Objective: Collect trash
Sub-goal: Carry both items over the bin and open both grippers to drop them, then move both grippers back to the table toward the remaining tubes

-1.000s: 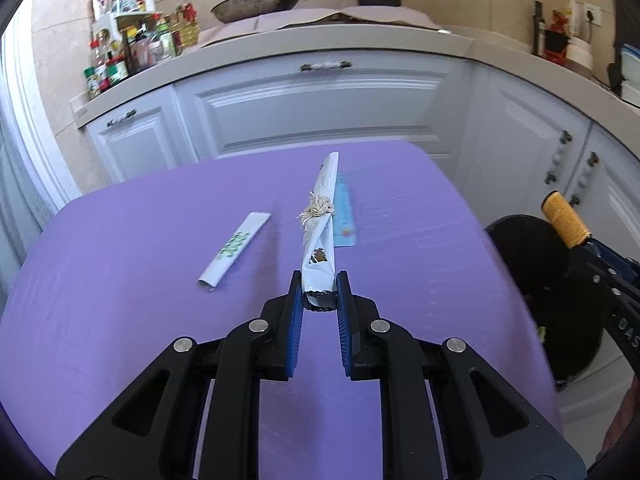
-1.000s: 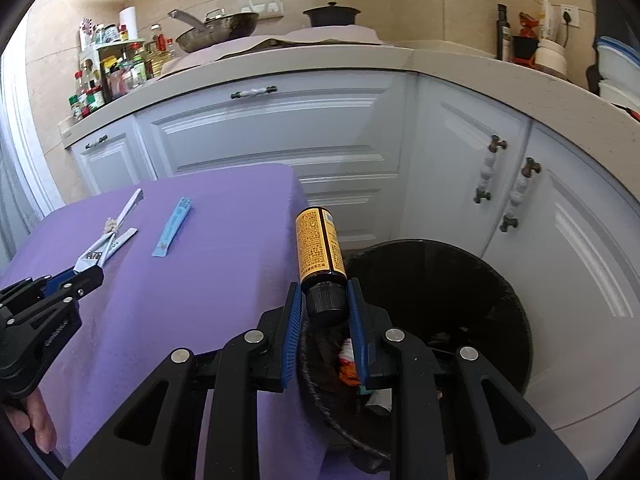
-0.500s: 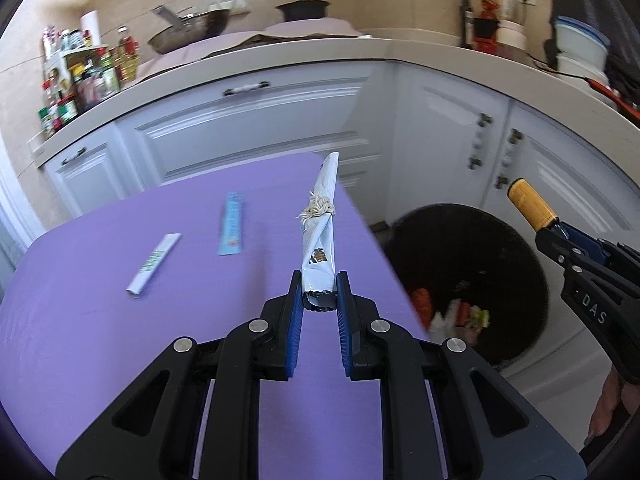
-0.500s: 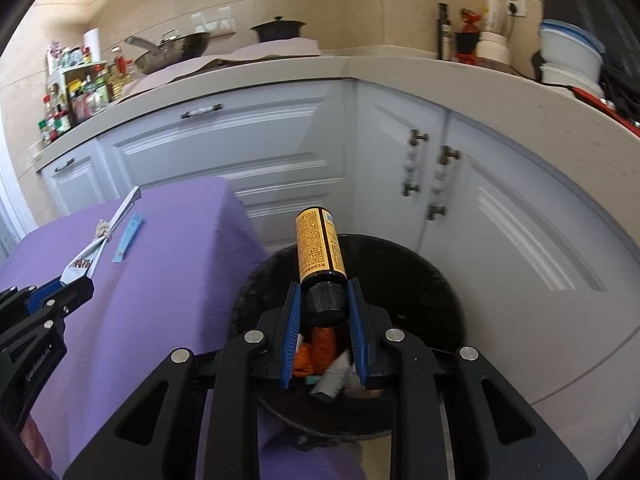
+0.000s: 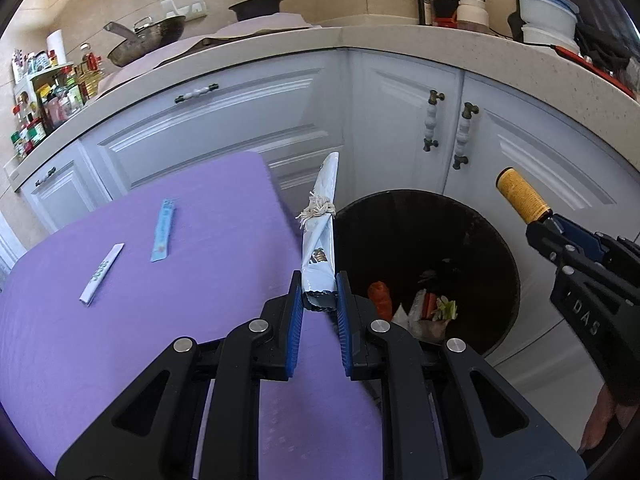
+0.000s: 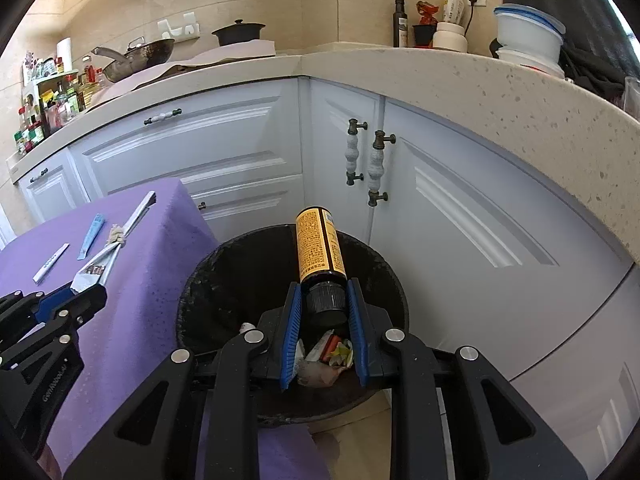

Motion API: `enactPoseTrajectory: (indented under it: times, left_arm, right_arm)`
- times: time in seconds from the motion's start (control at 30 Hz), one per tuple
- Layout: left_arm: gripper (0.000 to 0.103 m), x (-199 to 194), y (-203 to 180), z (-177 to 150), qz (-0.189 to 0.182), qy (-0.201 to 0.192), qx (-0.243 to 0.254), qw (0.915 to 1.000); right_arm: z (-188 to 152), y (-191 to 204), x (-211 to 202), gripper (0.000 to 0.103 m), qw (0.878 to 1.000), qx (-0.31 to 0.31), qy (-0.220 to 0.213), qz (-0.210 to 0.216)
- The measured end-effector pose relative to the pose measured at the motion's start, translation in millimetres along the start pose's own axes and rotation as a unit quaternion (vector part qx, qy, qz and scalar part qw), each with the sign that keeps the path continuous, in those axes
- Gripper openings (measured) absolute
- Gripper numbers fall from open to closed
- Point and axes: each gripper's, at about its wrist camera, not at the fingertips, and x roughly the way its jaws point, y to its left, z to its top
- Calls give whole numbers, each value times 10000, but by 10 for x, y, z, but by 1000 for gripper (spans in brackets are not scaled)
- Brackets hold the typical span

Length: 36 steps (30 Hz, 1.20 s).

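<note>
At frame centre, the left gripper (image 5: 319, 306) pinches the crimped end of a long foil wrapper (image 5: 320, 236) (frayed string knotted round it), beside the round black bin (image 5: 496, 240). The right gripper (image 6: 324, 312) clamps the ribbed black cap of a yellow-labelled bottle (image 6: 319, 246) above that bin (image 6: 384, 272). Two flat sachets (image 5: 132, 248) lie left on purple cloth (image 5: 100, 340).

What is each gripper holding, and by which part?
Left gripper: flattened white wrapper, by its crimped near end. Right gripper: yellow-labelled bottle, by its black cap.
</note>
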Motion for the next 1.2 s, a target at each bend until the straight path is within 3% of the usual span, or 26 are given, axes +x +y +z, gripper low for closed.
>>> enactPoseTrajectory:
  times: [0.47,0.53,0.57,0.6,0.7,0.73,0.97,1.2]
  left_arm:
    - [17,406,-218,152,145,206,111,9996]
    - [23,462,-240,181,165,238,142,9995]
    - [34,481,-246,190,173,247,147,9994]
    - [43,492,-246,195,168,237,136,9995]
    - [46,512,-253,200,179,239,122,9995]
    - [46,512,-245,194,174,249,122,9995]
    - [53,475,-165,170,166,243,17,9996]
    - [54,354,-26,171,175,158,-86,9997]
  right_arm:
    - [16,-54,242,24,10000,52,44,-20]
    - [32,-64,282,24,10000,63,19,-12]
    - [44,-67,322,24,10000,52,44,7]
    - [53,-71,361,27,10000,48,72,9]
    - [54,-91,406,46,9999,101,68,-74]
    - [60,-105,402,48,9999,122,42,-97]
    - [66,-125,359,54,9997,203,-11,-163]
    - [96,-108,310,57,9995,236,-44,-191]
